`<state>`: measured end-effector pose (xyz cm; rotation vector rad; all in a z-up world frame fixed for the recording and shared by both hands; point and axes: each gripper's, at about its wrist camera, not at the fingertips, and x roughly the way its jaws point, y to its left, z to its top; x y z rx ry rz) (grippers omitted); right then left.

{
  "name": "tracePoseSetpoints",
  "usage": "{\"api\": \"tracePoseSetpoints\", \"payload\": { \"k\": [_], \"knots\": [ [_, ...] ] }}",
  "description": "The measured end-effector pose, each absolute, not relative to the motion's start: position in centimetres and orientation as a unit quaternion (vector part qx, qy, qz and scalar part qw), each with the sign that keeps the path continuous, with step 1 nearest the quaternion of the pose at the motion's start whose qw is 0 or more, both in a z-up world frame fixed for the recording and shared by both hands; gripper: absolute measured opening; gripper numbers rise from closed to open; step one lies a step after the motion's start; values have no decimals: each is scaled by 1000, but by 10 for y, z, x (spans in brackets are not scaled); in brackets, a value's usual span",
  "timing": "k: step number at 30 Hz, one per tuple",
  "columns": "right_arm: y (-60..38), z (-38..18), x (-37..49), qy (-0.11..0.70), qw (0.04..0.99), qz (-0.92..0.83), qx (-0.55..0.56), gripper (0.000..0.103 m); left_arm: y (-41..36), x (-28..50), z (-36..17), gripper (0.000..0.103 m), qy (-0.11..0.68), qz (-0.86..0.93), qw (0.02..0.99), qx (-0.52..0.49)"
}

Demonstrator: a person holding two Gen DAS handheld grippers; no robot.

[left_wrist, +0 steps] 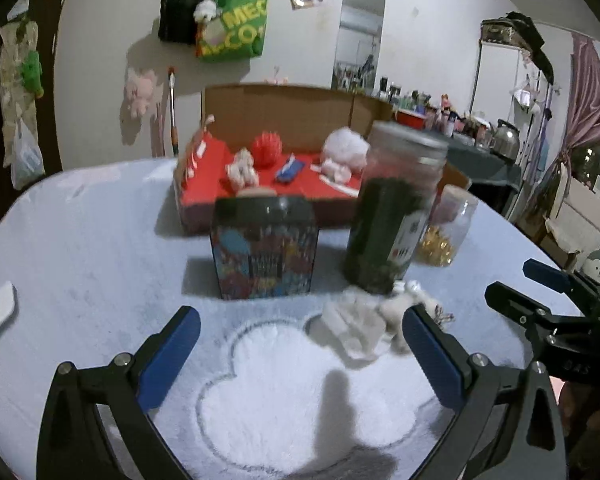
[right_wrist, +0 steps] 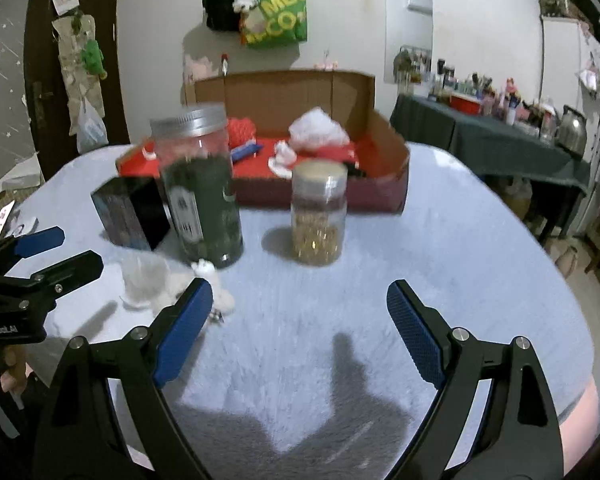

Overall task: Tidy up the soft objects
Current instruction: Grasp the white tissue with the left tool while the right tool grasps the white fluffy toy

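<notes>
A crumpled white cloth lies on the pale blue fuzzy counter, touching a small white plush toy just to its right in the left wrist view. Both sit directly in front of a tall clear jar with a silver screw lid and dark green contents. Left of that jar stands a square tin with colourful cartoon print, and behind the jar on its other side is a shorter clear jar of golden bits.

Further back rests an open cardboard box with a red lining. Inside it are a red spiky ball, a fluffy white pouf, a small blue item and other small white soft pieces.

The left tool hangs above the counter with its blue-padded jaws spread wide and nothing between them, the cloth lying just by its right finger. The right tool is likewise released and empty, the plush toy beside its left finger.

A green shopping bag hangs on the wall behind
</notes>
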<state>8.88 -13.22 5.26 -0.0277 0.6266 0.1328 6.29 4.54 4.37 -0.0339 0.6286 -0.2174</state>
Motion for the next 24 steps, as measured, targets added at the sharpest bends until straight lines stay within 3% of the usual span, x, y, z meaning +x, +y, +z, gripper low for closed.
{"api": "tracePoseSetpoints", "payload": {
  "k": [8, 10, 14, 17, 18, 19, 20, 21, 24],
  "knots": [
    [-136, 42, 98, 323, 944, 63, -7, 90, 45, 81, 31, 100, 353, -121, 928, -18],
    [-137, 41, 101, 326, 943, 61, -6, 90, 43, 86, 29, 91, 366, -132, 921, -19],
    [-138, 40, 106, 331, 942, 60, -5, 90, 39, 92, 26, 86, 380, -145, 913, -18],
    [-137, 38, 109, 337, 940, 61, -4, 90, 36, 94, 27, 76, 383, -161, 910, -15],
    [-137, 37, 111, 338, 939, 62, -4, 90, 35, 94, 28, 66, 382, -168, 908, -14],
    [-137, 37, 112, 339, 939, 61, -4, 90, 35, 94, 29, 46, 383, -179, 906, -15],
    [-137, 37, 113, 340, 938, 61, -3, 90, 34, 95, 29, 33, 388, -189, 902, -17],
    [-137, 36, 114, 341, 938, 61, -2, 90, 34, 97, 28, 12, 393, -200, 897, -21],
    [-137, 36, 116, 343, 937, 61, 0, 90, 33, 101, 30, 6, 397, -226, 889, -32]
  ]
}}
